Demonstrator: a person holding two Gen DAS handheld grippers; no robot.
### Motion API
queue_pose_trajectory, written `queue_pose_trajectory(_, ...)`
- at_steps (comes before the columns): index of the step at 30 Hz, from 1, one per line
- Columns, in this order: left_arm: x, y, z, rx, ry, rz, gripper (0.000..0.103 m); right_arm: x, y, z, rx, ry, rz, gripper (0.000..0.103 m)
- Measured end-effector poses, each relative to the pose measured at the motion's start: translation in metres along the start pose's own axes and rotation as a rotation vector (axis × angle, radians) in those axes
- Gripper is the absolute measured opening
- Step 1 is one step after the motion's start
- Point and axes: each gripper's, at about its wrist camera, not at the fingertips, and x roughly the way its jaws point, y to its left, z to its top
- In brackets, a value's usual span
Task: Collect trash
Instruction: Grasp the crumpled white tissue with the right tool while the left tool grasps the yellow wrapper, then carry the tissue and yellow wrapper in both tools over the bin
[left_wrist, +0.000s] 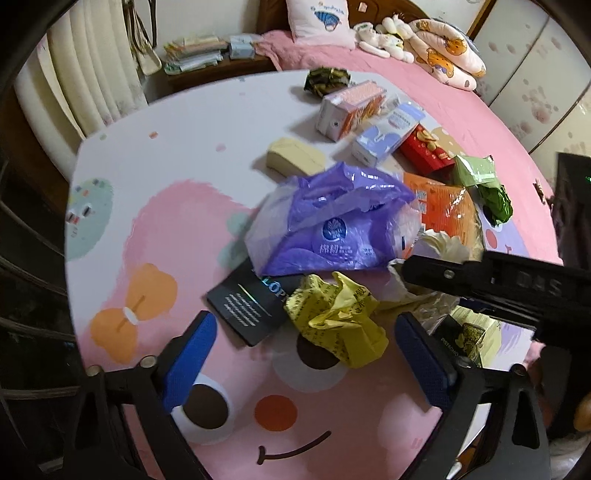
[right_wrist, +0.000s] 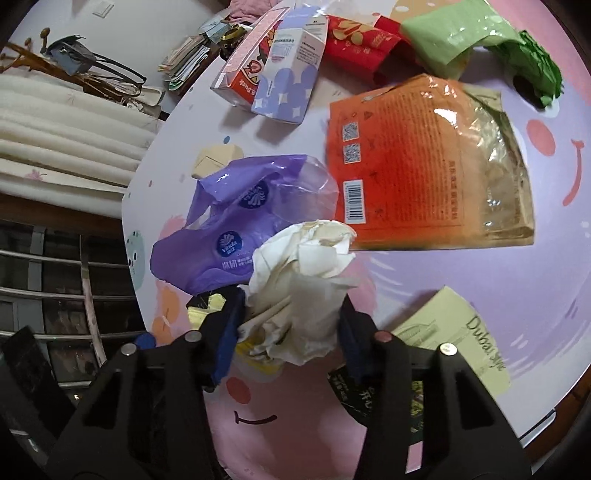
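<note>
Trash lies scattered on a round table with a cartoon cover (left_wrist: 147, 155). My left gripper (left_wrist: 306, 356) hangs open over the near part, blue pads wide apart. A crumpled yellow wrapper (left_wrist: 336, 321) lies just ahead between them, untouched. My right gripper (right_wrist: 288, 328) is shut on a crumpled white tissue (right_wrist: 306, 273), which bulges up between its blue pads. A purple tissue-pack wrapper (left_wrist: 332, 229) (right_wrist: 218, 240) lies behind both, and a black card (left_wrist: 247, 302) sits beside the yellow wrapper.
Further back lie an orange snack bag (right_wrist: 406, 158), a green wrapper (right_wrist: 458, 40), a red packet (right_wrist: 362, 40), two cartons (right_wrist: 291, 66) and a beige lump (left_wrist: 295, 157). A pale yellow box (right_wrist: 454, 339) lies near the right gripper. A pink bed (left_wrist: 424, 92) stands beyond the table.
</note>
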Motion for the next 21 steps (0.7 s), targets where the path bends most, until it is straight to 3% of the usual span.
queue_pose_trajectory(2,0.012,0.003,0.002,-0.016,0.041,-0.03,0.075,-0.004,-0.003,-0.002,-0.002,-0.003,0.02,0.041)
queue_pose_trajectory(5,0.031,0.006,0.003,-0.048,0.094,-0.054,0.073,-0.016,-0.007,-0.005,-0.006,-0.018,0.053,0.041)
queue_pose_trajectory(10,0.042,0.004,0.006,-0.054,0.095,-0.081,0.069,-0.036,-0.009,-0.009,-0.044,-0.033,0.086,0.041)
queue_pose_trajectory(12,0.046,0.001,0.007,-0.06,0.101,-0.1,0.058,-0.041,-0.009,-0.012,-0.053,-0.033,0.09,0.041)
queue_pose_trajectory(14,0.048,-0.002,0.01,-0.072,0.097,-0.129,0.039,-0.045,-0.01,-0.015,-0.056,-0.036,0.1,0.041)
queue_pose_trajectory(21,0.032,-0.018,0.008,-0.034,0.051,-0.056,0.028,-0.06,-0.013,-0.025,-0.092,-0.048,0.122,0.041)
